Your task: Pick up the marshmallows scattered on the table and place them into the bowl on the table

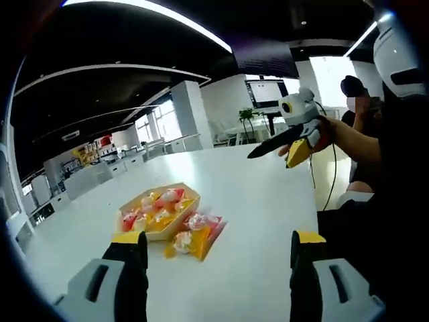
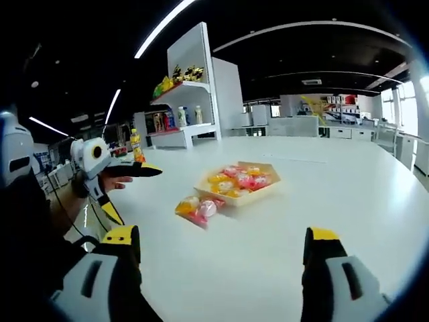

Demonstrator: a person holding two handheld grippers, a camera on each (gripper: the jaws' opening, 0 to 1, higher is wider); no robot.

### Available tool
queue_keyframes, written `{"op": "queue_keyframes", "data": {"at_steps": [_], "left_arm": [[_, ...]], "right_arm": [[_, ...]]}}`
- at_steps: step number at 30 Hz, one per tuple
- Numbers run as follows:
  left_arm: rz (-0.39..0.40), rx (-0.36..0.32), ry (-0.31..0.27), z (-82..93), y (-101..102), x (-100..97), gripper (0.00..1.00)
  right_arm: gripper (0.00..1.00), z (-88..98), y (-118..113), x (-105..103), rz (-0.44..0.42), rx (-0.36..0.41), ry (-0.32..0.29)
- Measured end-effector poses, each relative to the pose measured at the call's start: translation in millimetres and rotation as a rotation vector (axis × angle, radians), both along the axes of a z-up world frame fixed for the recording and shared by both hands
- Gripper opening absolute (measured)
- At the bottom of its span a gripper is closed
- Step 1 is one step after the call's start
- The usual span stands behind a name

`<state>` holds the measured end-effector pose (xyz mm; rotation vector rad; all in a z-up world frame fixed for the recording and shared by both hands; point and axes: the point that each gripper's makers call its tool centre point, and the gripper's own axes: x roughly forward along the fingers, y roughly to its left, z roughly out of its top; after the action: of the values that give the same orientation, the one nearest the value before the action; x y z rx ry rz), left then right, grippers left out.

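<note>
Both our claws hang with jaws spread, gripping nothing. Ahead of the left claw [image 1: 218,249] sits the shallow tan bowl [image 1: 175,228] of wrapped marshmallows; two yellow-and-pink wrapped marshmallows [image 2: 196,208] lie just beside it, ahead-left of the right claw [image 2: 221,245].

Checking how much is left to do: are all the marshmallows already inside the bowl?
No: in the right gripper view, wrapped marshmallows lie on the table beside the bowl, outside its rim.
</note>
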<state>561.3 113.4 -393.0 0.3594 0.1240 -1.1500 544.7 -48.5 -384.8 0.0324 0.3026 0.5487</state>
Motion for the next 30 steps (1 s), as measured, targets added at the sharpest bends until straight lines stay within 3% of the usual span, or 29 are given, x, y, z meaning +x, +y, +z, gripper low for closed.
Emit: {"op": "queue_keyframes", "data": {"at_steps": [4, 6, 11, 16, 20, 23, 27, 30], "left_arm": [[0.032, 0.051, 0.003, -18.5, 0.3, 13.4, 0.9], [0.032, 0.011, 0.052, -20.5, -5.2, 14.3, 0.95], [0.078, -0.11, 0.07, -11.7, -12.5, 34.4, 0.94], [0.134, -0.137, 0.127, -23.7, -19.0, 52.2, 0.87], [0.205, -0.168, 0.241, -36.9, -23.8, 62.7, 0.81], [0.23, -0.154, 0.222, -40.5, -25.5, 71.3, 0.76], [0.256, -0.183, 0.254, -39.7, -26.1, 74.3, 0.61], [0.265, -0.152, 0.248, -47.0, -26.5, 76.6, 0.59]], "right_arm": [[0.97, 0.8, -1.4, 0.7, -0.003, 0.0, -0.004], [0.97, -0.3, -1.1, 2.0, -0.004, 0.004, 0.0], [0.96, -4.8, 3.4, 2.2, 0.006, -0.003, 0.01], [0.96, -6.5, 7.0, 1.8, 0.017, -0.002, 0.013], [0.96, -7.4, 7.6, 1.0, 0.024, -0.007, 0.015], [0.96, -7.4, 7.8, 0.4, 0.03, -0.011, 0.016], [0.96, -6.0, 6.9, 0.6, 0.03, -0.007, 0.011], [0.96, -7.6, 5.6, 1.7, 0.03, -0.006, 0.011]]}}
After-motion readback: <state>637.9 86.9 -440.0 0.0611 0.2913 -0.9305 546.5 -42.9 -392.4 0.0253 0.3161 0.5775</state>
